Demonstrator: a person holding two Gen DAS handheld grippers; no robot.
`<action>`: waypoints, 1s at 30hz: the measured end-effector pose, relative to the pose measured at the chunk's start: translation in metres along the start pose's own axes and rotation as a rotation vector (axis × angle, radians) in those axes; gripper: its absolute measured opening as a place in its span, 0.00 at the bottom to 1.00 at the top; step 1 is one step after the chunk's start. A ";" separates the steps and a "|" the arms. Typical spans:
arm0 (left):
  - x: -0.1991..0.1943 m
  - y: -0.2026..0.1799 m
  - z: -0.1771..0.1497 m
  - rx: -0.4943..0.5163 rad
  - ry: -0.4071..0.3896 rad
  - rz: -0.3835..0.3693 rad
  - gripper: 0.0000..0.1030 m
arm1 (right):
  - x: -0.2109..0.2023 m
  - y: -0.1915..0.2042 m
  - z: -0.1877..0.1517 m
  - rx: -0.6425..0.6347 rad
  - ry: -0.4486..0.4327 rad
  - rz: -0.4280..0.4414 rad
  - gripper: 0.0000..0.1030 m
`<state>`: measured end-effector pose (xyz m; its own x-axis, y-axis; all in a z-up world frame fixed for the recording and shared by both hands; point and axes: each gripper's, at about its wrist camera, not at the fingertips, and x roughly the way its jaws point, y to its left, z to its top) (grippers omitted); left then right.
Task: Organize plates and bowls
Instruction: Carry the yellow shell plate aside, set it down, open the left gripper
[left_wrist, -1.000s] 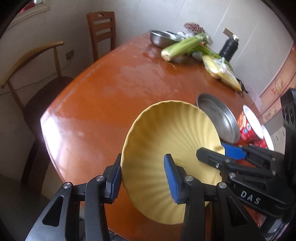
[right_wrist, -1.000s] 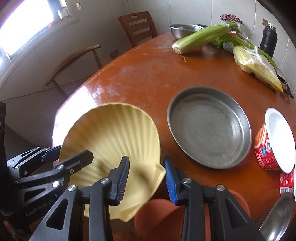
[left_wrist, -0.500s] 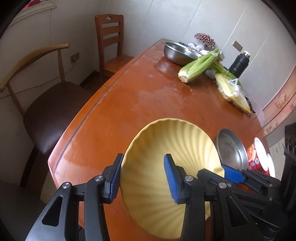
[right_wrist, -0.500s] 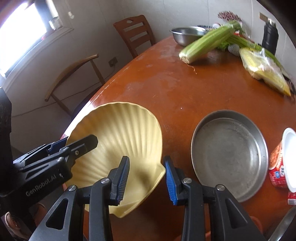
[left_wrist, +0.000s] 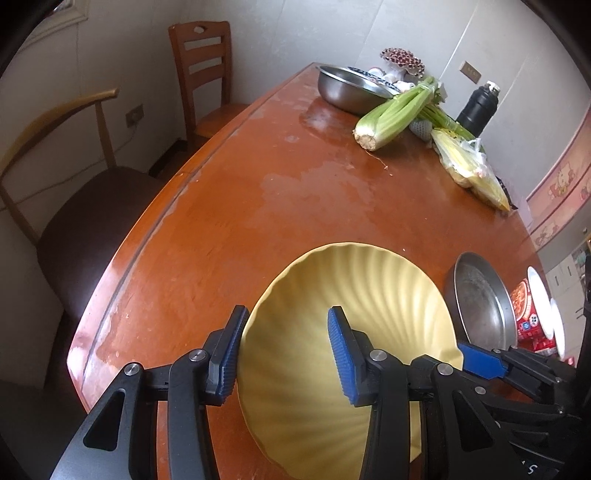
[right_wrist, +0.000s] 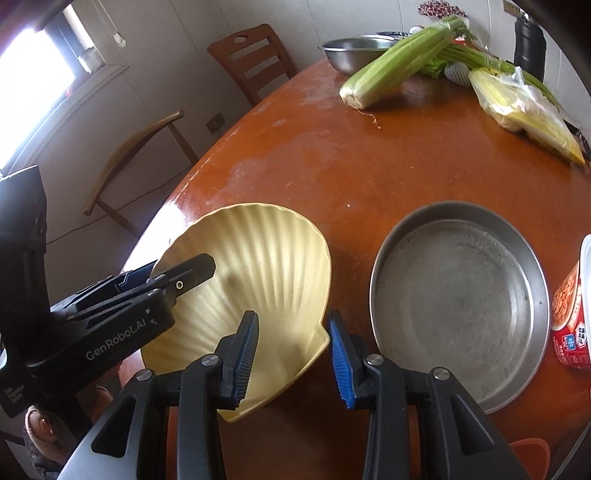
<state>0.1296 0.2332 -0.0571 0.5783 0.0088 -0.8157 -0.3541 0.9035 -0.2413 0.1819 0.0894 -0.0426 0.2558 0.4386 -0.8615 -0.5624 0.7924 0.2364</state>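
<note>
A yellow shell-shaped plate (left_wrist: 362, 317) hangs tilted over the near end of the orange table (left_wrist: 258, 206), carried between both grippers. My left gripper (left_wrist: 284, 354) straddles its left rim, one pad outside and one on the ribbed inside. Its jaws are opening slightly, with the rim still between them. My right gripper (right_wrist: 291, 354) is shut on the plate (right_wrist: 258, 266) at its narrow hinge end. In the right wrist view the left gripper (right_wrist: 184, 277) clamps the far rim from above and below. An empty round steel pan (right_wrist: 458, 302) lies flat just right of the plate.
A red instant-noodle cup (right_wrist: 572, 314) stands right of the pan. At the far end are a steel bowl (left_wrist: 347, 88), celery (left_wrist: 399, 110), bagged corn (left_wrist: 469, 170) and a black flask (left_wrist: 478, 110). Two chairs (left_wrist: 199, 74) (left_wrist: 85, 206) stand along the table's left side.
Both grippers carried the plate leftward, away from the steel pan and toward the table's near left corner. The plate keeps its place between the fingers.
</note>
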 end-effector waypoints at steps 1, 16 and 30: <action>0.000 0.000 0.000 0.001 0.001 0.001 0.45 | 0.000 0.000 0.000 0.000 -0.002 -0.001 0.37; -0.056 -0.001 -0.009 0.008 -0.108 0.017 0.54 | -0.051 -0.012 -0.010 0.029 -0.113 -0.011 0.38; -0.098 -0.083 -0.042 0.196 -0.137 -0.113 0.56 | -0.144 -0.025 -0.065 0.045 -0.253 -0.047 0.39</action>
<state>0.0714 0.1388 0.0205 0.7048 -0.0507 -0.7076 -0.1401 0.9678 -0.2090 0.1085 -0.0215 0.0469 0.4726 0.4889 -0.7332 -0.5113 0.8298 0.2238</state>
